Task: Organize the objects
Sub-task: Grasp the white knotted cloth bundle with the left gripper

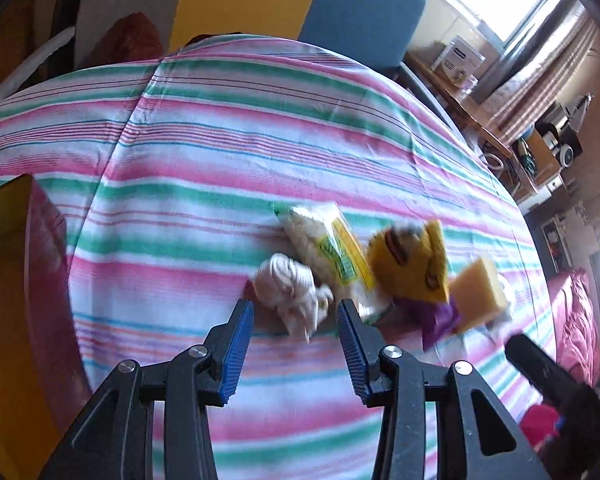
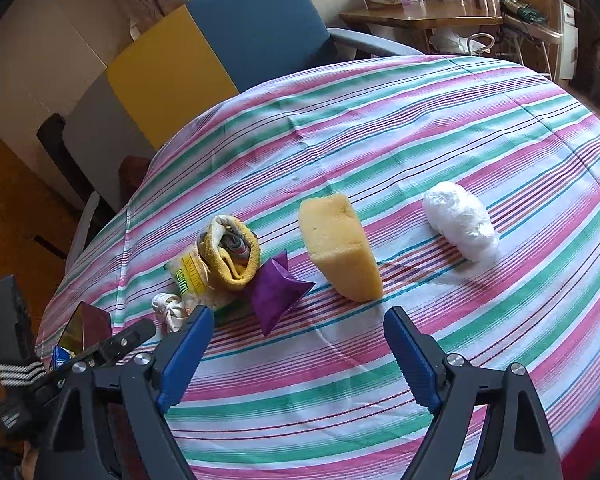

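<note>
On the striped tablecloth lie a knotted white cloth, a clear packet with a yellow label, a rolled yellow towel, a purple pouch, a yellow sponge and a white plastic-wrapped bundle. My left gripper is open, its fingertips just short of the white cloth on either side. My right gripper is open and empty, in front of the purple pouch and sponge.
A dark red box with a yellow face stands at the table's left edge. A blue chair and a yellow panel stand behind the table. A wooden side table stands at the back right.
</note>
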The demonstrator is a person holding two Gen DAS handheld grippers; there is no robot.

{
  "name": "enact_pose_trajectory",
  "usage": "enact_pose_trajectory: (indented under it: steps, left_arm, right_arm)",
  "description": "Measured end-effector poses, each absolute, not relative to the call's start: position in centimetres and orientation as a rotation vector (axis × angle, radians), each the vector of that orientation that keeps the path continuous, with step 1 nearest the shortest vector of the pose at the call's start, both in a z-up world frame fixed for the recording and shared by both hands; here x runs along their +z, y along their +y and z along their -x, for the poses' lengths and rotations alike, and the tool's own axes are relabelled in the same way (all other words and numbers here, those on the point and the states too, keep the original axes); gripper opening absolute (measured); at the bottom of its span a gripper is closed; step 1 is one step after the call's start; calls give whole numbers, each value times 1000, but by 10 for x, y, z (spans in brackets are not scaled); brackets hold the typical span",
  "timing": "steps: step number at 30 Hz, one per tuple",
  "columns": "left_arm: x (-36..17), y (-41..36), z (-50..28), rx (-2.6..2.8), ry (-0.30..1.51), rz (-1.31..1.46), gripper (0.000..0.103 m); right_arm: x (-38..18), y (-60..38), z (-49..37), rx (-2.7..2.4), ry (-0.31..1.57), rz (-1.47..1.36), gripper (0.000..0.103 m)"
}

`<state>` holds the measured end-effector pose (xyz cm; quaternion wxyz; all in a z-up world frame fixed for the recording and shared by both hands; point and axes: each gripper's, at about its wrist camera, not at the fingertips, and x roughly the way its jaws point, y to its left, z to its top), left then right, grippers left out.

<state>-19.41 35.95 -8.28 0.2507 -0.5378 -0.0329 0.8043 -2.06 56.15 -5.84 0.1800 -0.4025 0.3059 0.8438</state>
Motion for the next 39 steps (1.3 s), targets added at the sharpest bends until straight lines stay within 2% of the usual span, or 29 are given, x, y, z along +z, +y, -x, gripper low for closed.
enact_pose_trajectory:
  steps: [4,8,12,19,25,27,31,34,39]
  left_arm:
    - [-102,375,213,2207,-75,1490,43]
    - [-109,383,210,2230,15,1453,34]
    - [-107,376,203,2202,17,1473,31]
    - [-105,368,150,2179,160,1440,31]
    - [-106,362,82,2156,335,1278,31]
    - [-107,359,62,2146,392,1214,31]
    - [-106,347,35,2108,417,1141,31]
    - [-107,339,29,2081,406,1116,31]
    - [-107,335,25,2049,406,1094,31]
  right_arm:
    - [-59,563,22,2386,873,1147,88]
    - [-60,563,23,2385,867,1151,88]
    - [-60,564,25,2387,860,1149,88]
    - [-60,567,22,2370,852,1139,87]
    - [-60,565,22,2386,850,1142,86]
    - [-60,563,23,2410,855,1149,82]
    - [-60,553,29,2475,842,1189,62]
    - [-62,543,35,2523,809,1244,53]
    - [-66,517,45,2621,759,1370,50]
